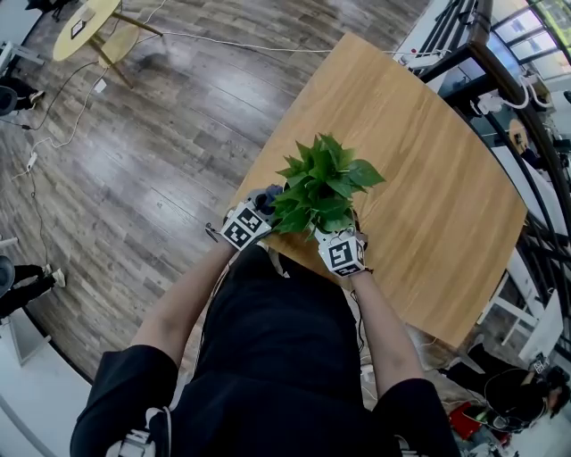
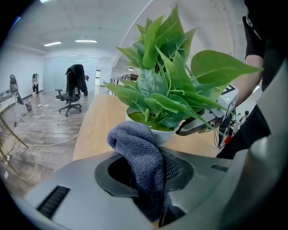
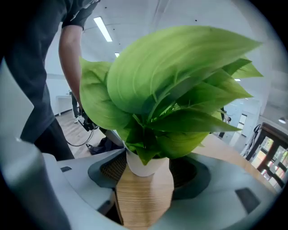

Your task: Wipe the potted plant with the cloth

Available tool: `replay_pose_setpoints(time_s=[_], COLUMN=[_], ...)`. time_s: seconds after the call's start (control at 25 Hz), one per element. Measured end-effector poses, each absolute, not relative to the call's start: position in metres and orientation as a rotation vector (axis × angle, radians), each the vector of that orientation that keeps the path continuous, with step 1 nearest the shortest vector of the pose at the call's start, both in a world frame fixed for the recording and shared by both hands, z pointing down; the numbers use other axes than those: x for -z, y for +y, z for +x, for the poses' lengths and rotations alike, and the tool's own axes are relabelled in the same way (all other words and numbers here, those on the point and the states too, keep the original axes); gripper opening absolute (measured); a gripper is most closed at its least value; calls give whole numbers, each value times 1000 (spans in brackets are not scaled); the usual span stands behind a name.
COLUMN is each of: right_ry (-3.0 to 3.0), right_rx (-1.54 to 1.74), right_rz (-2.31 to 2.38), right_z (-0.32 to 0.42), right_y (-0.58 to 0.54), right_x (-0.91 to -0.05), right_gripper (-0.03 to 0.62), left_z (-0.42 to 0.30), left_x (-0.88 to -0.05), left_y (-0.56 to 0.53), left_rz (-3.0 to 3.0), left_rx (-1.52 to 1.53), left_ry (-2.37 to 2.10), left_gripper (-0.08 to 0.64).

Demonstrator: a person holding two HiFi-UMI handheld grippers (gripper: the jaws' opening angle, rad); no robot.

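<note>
A potted plant [image 1: 321,183] with broad green leaves stands in a white pot [image 2: 155,131] near the front edge of the wooden table [image 1: 419,170]. My left gripper [image 1: 257,212] is at the plant's left, shut on a grey-blue cloth [image 2: 140,155] whose bunched end reaches the pot's rim. My right gripper [image 1: 339,241] is at the near right under the leaves. In the right gripper view the pot [image 3: 145,165] fills the gap between the two pads [image 3: 112,170], which close on its sides. Leaves hide most of that view.
The table's near edge runs just behind both grippers, with the person's body against it. Wood floor with cables lies to the left, and a small yellow table [image 1: 85,27] stands far left. A black railing [image 1: 526,152] borders the right. An office chair [image 2: 69,96] stands far off.
</note>
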State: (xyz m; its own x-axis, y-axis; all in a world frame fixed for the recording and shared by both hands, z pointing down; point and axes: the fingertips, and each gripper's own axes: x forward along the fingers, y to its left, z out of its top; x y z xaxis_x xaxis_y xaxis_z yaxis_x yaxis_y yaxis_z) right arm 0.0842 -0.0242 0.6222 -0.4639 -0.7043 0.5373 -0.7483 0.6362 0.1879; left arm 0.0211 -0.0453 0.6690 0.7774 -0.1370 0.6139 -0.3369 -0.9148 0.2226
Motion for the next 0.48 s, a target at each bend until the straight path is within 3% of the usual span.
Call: replay_pose_setpoints(time_s=[0.48], right_ry=[-2245], right_rx=[-148], right_rz=[1213], right_z=[80], right_y=[-22], right_x=[-622], right_gripper=[275], left_z=[24], left_x=[-670], left_y=[-17], left_rz=[2598], left_rx=[-886], left_ry=[-309], left_gripper=[143])
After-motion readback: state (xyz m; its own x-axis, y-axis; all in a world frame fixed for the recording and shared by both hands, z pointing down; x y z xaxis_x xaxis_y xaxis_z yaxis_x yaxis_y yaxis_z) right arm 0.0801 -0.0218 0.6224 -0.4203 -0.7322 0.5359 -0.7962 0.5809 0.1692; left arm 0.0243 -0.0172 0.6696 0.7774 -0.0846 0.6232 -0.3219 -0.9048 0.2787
